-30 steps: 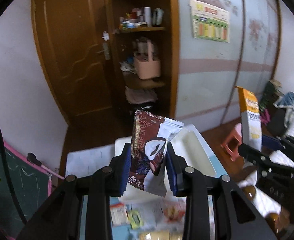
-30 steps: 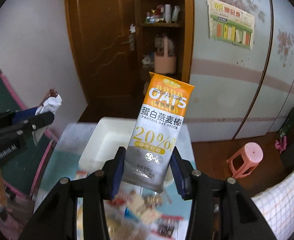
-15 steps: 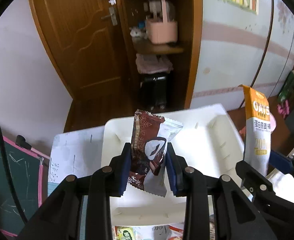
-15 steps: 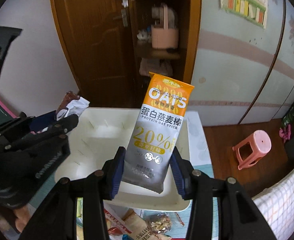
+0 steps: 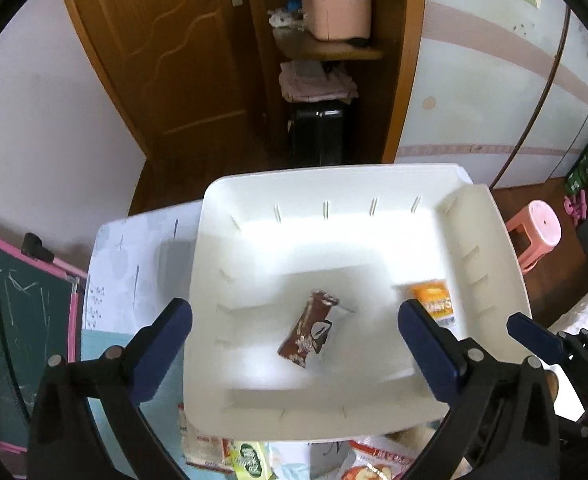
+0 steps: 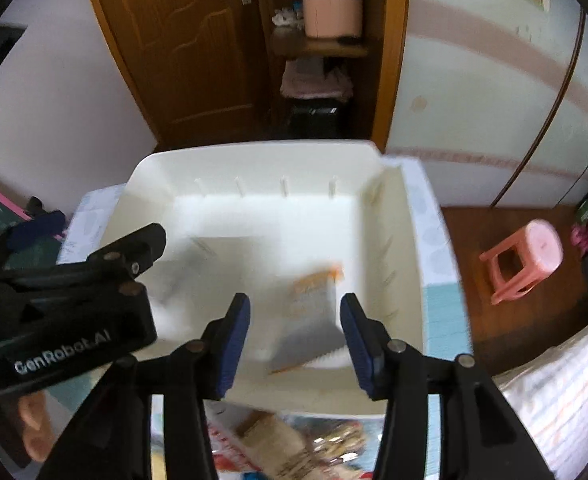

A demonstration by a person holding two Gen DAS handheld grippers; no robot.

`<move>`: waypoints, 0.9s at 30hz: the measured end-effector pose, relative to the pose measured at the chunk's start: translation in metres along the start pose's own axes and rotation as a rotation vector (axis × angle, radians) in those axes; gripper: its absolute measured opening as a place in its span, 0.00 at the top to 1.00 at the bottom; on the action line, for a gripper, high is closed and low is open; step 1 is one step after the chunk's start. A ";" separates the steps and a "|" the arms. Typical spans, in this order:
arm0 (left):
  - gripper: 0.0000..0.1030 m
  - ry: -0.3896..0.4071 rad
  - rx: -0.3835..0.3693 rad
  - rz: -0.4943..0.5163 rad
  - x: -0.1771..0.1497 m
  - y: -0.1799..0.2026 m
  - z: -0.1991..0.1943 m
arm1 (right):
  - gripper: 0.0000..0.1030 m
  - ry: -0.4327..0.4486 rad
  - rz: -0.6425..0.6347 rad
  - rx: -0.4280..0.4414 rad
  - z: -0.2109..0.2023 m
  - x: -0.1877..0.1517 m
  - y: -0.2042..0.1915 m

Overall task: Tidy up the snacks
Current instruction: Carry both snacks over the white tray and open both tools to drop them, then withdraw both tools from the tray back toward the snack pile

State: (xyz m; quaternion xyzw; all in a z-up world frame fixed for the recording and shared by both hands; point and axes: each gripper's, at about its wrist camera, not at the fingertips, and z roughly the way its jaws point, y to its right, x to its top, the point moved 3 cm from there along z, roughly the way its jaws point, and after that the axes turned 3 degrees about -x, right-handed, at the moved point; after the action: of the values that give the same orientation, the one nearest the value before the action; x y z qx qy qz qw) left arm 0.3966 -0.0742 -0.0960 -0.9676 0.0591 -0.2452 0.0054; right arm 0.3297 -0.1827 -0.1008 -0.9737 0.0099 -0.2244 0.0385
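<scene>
Drop step done: both your left hand-held gripper (image 5: 294, 336) and right hand-held gripper (image 6: 296, 344) gape wide, holding nothing, brown snack (image 5: 308, 330) mid-frame and oat bar (image 6: 310, 320) in the white bin (image 5: 374, 178); next, grab loose packets (image 5: 249, 456) at frame bottom.

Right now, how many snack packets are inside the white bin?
2. A brown packet lies near the middle of the white bin; an orange OATS bar lies toward its right side. Neither gripper holds anything.
</scene>
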 end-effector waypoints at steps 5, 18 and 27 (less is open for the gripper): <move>0.01 0.045 -0.011 0.006 -0.009 -0.002 -0.022 | 0.47 0.005 0.010 0.006 -0.014 -0.007 -0.004; 0.01 0.180 -0.064 -0.009 -0.032 -0.016 -0.117 | 0.47 0.088 -0.029 -0.014 -0.084 -0.027 -0.025; 0.01 0.257 -0.115 0.002 -0.057 -0.028 -0.181 | 0.40 0.181 -0.062 0.011 -0.143 -0.053 -0.039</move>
State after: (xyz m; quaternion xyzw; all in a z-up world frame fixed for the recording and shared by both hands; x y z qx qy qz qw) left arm 0.2646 -0.0368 0.0371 -0.9269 0.0743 -0.3635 -0.0573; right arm 0.2196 -0.1522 0.0075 -0.9491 -0.0180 -0.3126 0.0356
